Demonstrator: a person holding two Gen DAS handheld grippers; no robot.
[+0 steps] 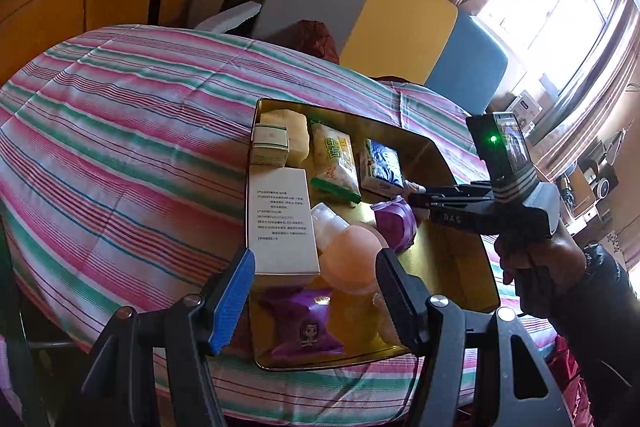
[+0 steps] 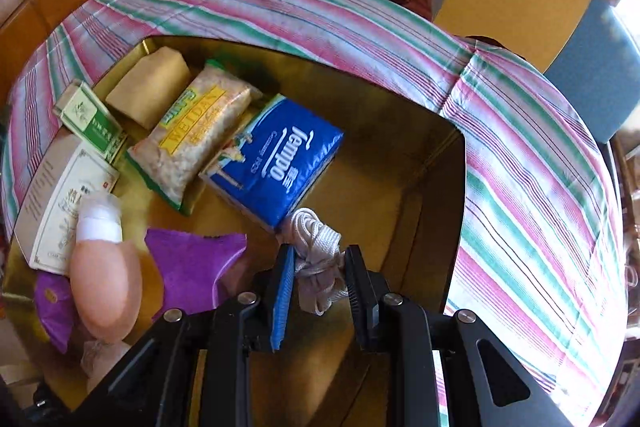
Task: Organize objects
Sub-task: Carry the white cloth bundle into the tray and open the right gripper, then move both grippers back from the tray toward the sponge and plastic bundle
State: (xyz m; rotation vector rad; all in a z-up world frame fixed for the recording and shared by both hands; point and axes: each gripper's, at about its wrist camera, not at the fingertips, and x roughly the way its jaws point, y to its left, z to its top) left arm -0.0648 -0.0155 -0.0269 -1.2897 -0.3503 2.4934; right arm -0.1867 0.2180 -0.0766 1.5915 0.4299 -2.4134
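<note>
Right wrist view: the right gripper (image 2: pixel 320 279) pinches a white cord (image 2: pixel 316 247); lower it gently into the tray's (image 2: pixel 440 163) bare right side.

Left wrist view: looking steeply down from the near end of the gold tray (image 1: pixel 460 267), close above, right tongs (image 1: pixel 416 201) entering from the right. Right wrist view: looking still more steeply down into the same tray (image 2: pixel 400 195), very near. Shared: tray, blue tissue pack (image 1: pixel 382 167) (image 2: pixel 276 163), striped cloth (image 1: pixel 120 147) (image 2: pixel 520 155).
</note>
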